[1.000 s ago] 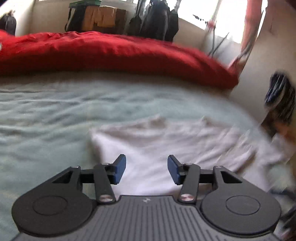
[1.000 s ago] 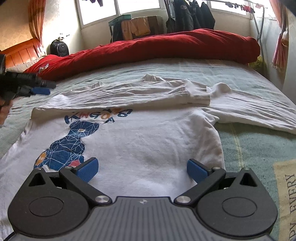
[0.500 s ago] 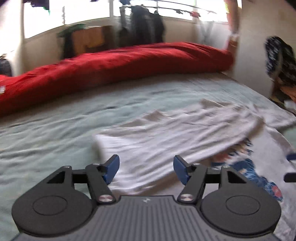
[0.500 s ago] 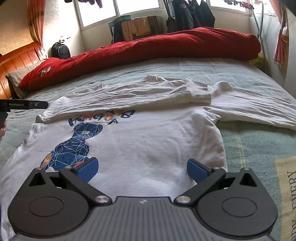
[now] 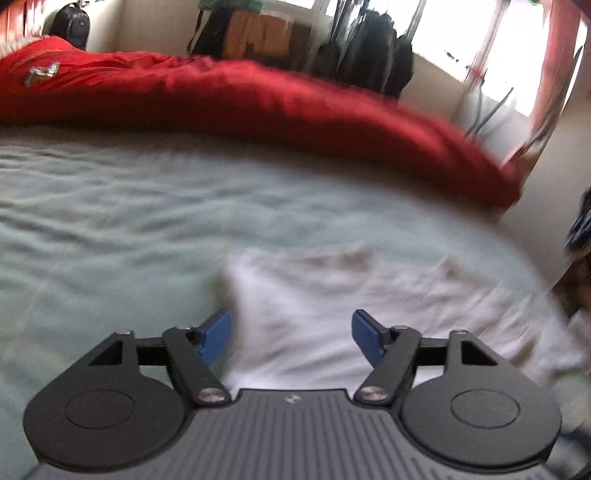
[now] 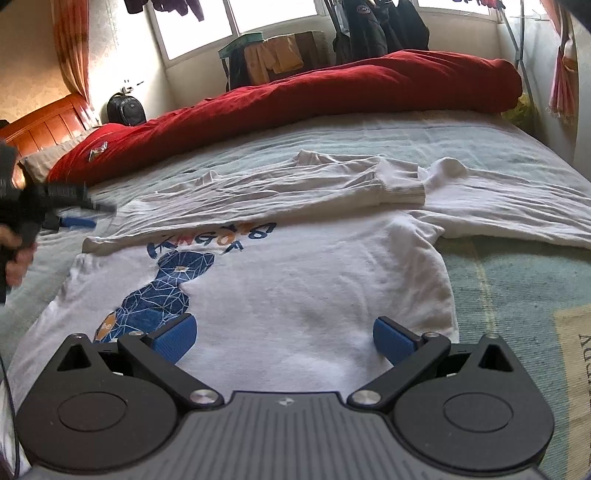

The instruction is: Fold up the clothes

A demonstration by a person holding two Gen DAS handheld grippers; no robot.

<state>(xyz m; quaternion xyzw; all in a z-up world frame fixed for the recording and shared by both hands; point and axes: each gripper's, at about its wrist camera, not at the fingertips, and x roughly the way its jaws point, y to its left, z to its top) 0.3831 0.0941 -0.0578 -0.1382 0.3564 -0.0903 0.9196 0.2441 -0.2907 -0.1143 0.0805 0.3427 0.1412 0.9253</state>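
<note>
The white printed cotton sweatshirt [image 6: 295, 295] lay flat mid-bed [image 6: 517, 280], one sleeve folded across for folding; the left gripper [image 5: 291, 332], jaws just widening, and the right gripper [image 6: 284, 336] both hung released, holding nothing.

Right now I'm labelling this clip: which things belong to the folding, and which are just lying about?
Job:
white sweatshirt
left claw, open
right claw, open

Lying about:
red duvet
black backpack
hanging jackets
</note>
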